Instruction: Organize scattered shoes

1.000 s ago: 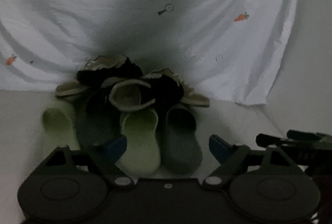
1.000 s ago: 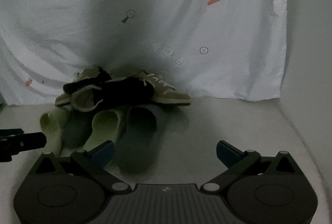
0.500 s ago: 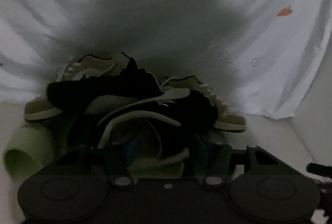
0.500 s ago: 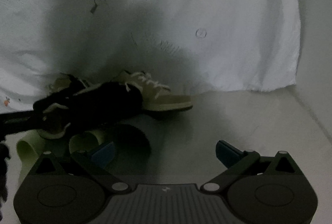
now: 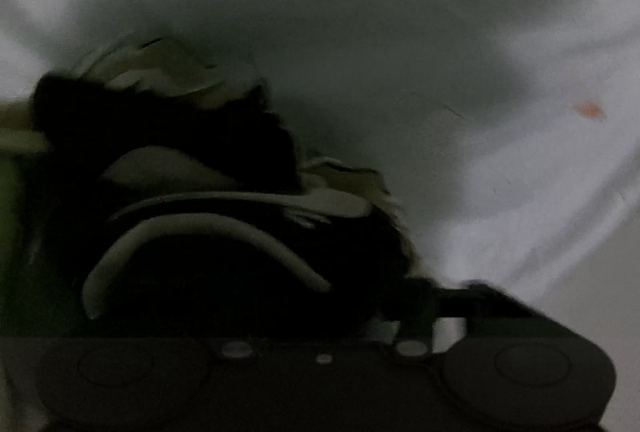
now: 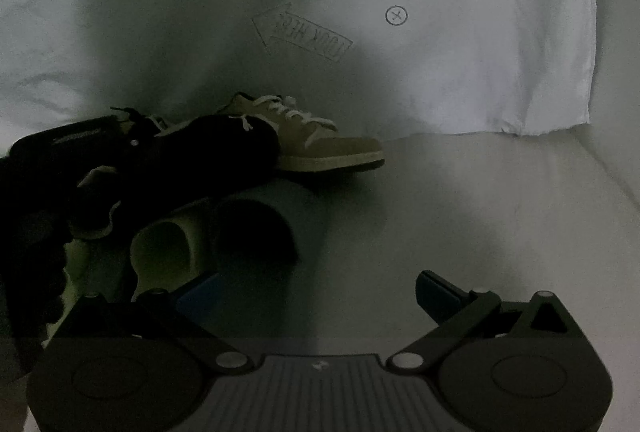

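Observation:
A pile of shoes lies against a white sheet. In the blurred left wrist view a black sneaker with a pale collar [image 5: 208, 232] fills the lower left, right at my left gripper [image 5: 320, 316], whose fingertips are hidden in the dark. In the right wrist view the left gripper [image 6: 68, 148] sits on the black sneaker [image 6: 216, 144]. A tan sneaker [image 6: 316, 140] lies behind it. A grey-blue clog [image 6: 264, 228] and a light green clog [image 6: 172, 252] lie below. My right gripper [image 6: 316, 292] is open and empty, its left finger beside the grey-blue clog.
A white sheet [image 6: 480, 52] with carrot and arrow prints hangs behind the pile. The pale floor [image 6: 480, 212] stretches to the right of the shoes. Another tan sneaker [image 5: 160, 72] shows at the back of the pile.
My left gripper has moved forward into the pile and onto the black sneaker, its jaws narrowing. My right gripper has moved closer to the clogs, still open.

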{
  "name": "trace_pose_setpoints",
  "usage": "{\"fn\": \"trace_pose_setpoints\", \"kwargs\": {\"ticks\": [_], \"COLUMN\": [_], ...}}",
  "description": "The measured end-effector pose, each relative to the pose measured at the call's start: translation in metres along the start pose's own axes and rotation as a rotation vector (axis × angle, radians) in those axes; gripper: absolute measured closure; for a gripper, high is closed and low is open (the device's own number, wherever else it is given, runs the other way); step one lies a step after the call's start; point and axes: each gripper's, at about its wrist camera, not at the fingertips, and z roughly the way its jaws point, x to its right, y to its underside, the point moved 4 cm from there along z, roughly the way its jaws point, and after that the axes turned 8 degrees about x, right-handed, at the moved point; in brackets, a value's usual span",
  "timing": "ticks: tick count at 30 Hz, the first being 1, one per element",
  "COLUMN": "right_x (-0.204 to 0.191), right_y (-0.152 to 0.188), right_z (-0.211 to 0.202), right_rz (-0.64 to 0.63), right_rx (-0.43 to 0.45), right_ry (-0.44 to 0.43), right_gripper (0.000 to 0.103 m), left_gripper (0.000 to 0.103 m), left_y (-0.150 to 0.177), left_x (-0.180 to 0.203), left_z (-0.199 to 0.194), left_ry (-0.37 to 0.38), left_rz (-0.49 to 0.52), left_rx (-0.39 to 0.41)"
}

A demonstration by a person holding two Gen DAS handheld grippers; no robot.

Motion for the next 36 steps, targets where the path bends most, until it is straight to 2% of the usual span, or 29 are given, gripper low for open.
{"fn": "trace_pose_setpoints", "kwargs": {"ticks": [2,5,11,17,18,21,23,24,28,31,36], "right_x": [0.0,0.002,0.009,0.008,0.007,0.001,-0.004,-0.009,-0.024,-0.031,-0.035], "right_y": [-0.001,-0.002,-0.005,0.002,0.005,0.025,0.043,0.053,0.076,0.084,0.094], "right_z": [-0.003,-0.012,-0.041,-0.104,-0.114,-0.133,-0.148,-0.154,-0.174,-0.188,-0.202], "right_rz": [-0.002,-0.003,0.013,-0.003,-0.006,-0.026,-0.046,-0.06,-0.097,-0.117,-0.103], "right_rx": [0.008,0.028,0.072,0.135,0.138,0.118,0.095,0.075,0.04,0.047,0.061], "right_ry": [0.002,0.009,0.003,-0.023,-0.028,-0.045,-0.064,-0.074,-0.101,-0.107,-0.098], "right_gripper": [0.001,0.001,0.001,0.001,0.001,0.001,0.001,0.001,0.001,0.001,0.001], "left_gripper": [0.085,0.086,0.087,0.087,0.087,0.087,0.087,0.087,0.087,0.086,0.083], "left_y": [-0.001,-0.001,0.011,0.06,0.074,0.109,0.124,0.139,0.168,0.177,0.17], "left_x": [0.004,0.012,-0.001,-0.027,-0.038,-0.063,-0.077,-0.091,-0.122,-0.141,-0.151], "left_z": [-0.006,-0.025,-0.103,-0.224,-0.25,-0.297,-0.314,-0.328,-0.348,-0.354,-0.346], "left_ry": [0.019,0.013,0.02,-0.122,-0.175,-0.287,-0.33,-0.376,-0.445,-0.421,-0.422], "left_rz": [-0.014,-0.03,-0.279,-0.441,-0.472,-0.521,-0.552,-0.574,-0.627,-0.683,-0.637], "left_rx": [0.014,0.056,0.131,0.239,0.257,0.268,0.267,0.263,0.252,0.256,0.22]}}
